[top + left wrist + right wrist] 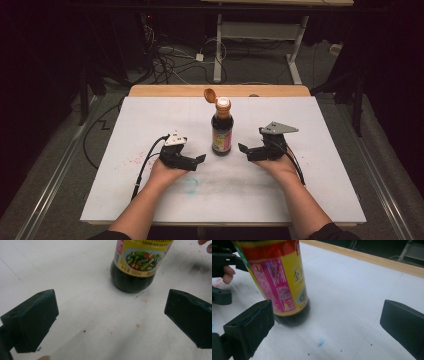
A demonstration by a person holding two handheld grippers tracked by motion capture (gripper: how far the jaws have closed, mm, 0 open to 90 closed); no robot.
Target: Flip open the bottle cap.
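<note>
The soy sauce bottle [222,131] stands upright near the middle of the white surface [310,165], a little toward the far side, and I hold one gripper on each side of it. My left gripper [199,160] sits to its left and my right gripper [243,149] to its right, both resting low by the surface and pointed inward at the bottle. Both sets of fingers are spread wide with nothing between them; neither touches the glass.

The orange flip cap [210,94] is tipped back off the spout and hangs to the far left of the neck, so I judge the opening step done. What is left, as I read it, is either to take hold of the bottle or to press the cap shut again; no grasp has begun.

In the left gripper view the bottle [136,263] is cut off above its label, so the neck and cap are out of frame there. In the right gripper view the bottle [279,280] stands just beyond my left-hand finger [249,327] and is slightly blurred, its top also cropped. I cannot make out whether the spout under the cap is sealed or open; from the high view it looks pale, possibly a plastic pourer. Faint pink and blue stains mark the surface near my hands.
</note>
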